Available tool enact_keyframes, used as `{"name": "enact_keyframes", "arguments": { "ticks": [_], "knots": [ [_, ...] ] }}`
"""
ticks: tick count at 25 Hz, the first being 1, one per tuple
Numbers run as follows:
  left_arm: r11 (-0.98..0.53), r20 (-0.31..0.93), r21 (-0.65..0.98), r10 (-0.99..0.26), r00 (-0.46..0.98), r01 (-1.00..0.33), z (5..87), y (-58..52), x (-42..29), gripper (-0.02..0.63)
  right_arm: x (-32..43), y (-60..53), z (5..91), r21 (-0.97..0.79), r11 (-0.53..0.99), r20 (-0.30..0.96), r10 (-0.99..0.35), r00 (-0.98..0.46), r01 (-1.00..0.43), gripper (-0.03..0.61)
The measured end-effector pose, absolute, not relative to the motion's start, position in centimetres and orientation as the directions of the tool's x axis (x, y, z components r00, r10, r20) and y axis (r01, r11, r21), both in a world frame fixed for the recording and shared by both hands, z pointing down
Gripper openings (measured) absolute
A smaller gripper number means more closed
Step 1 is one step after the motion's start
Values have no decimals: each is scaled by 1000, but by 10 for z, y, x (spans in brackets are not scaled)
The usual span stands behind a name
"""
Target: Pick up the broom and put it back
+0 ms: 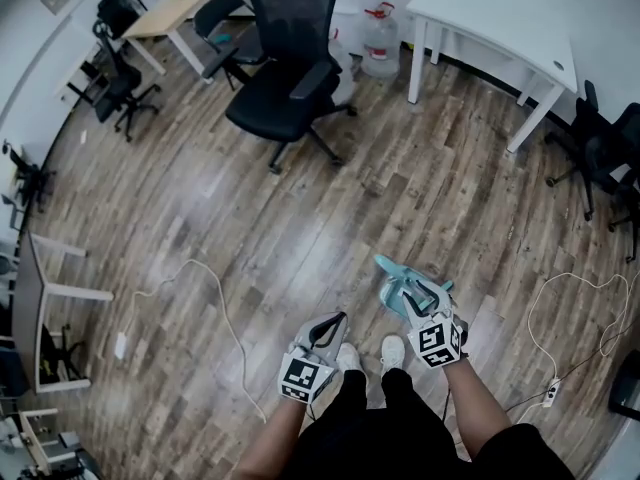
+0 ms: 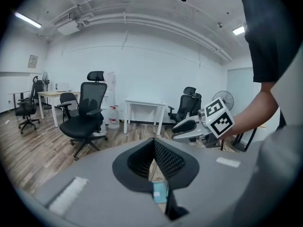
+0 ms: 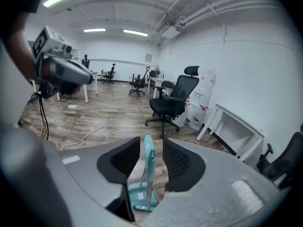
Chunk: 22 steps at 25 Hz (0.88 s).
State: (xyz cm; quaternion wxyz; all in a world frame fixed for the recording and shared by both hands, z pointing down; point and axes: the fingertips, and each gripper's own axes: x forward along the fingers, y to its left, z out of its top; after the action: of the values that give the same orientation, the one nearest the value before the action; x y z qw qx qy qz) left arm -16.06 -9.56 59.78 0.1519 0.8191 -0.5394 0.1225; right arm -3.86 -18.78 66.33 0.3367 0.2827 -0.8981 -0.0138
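Person stands on wood floor (image 1: 300,218), a gripper in each hand, both low in the head view. Right gripper (image 3: 151,148) has jaws spread wide. The teal broom (image 3: 147,167) rises upright between the 2 pads, with a sliver of air either side and no pad pressing on it. Its foot sits in a matching teal dustpan (image 3: 141,195) on the floor, bottom centre of the right gripper view. In the head view the broom (image 1: 405,290) shows lower right of centre, just ahead of the right gripper (image 1: 412,306) and the person's shoes. Left gripper (image 2: 154,143) is narrow, tips together, nothing between them; in the head view it (image 1: 335,324) hangs lower centre, apart from the broom. Judgement: the broom looks to be standing on its own, so the put-back is done or nearly so, and what remains is getting the right gripper off cleanly. Do it by keeping the jaws wide and the handle centred, then drawing off along the handle's line, not sideways; a brush from 1 pad could topple a tall, light thing. Keep the left gripper away. Mind the white cable (image 1: 215,308) on the floor at lower left and the black office chair (image 1: 285,78) at top centre when stepping back.
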Motion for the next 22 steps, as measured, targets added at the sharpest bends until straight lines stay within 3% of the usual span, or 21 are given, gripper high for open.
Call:
{"name": "enact_keyframes", "arguments": {
  "ticks": [9,15,22],
  "knots": [
    [-433,250,55,-866,432,-900,543,-120,-142,20,-42,-181,548,166,795,394,-596,-699,-584,118],
    [-470,138,15,-873,467,-883,495,-139,-126,20,-23,-187,471,146,731,202,-682,-703,-667,34],
    [-469,42,7,-882,469,-883,451,-144,-123,20,-9,-186,427,161,690,122,-724,-679,-706,2]
  ]
}}
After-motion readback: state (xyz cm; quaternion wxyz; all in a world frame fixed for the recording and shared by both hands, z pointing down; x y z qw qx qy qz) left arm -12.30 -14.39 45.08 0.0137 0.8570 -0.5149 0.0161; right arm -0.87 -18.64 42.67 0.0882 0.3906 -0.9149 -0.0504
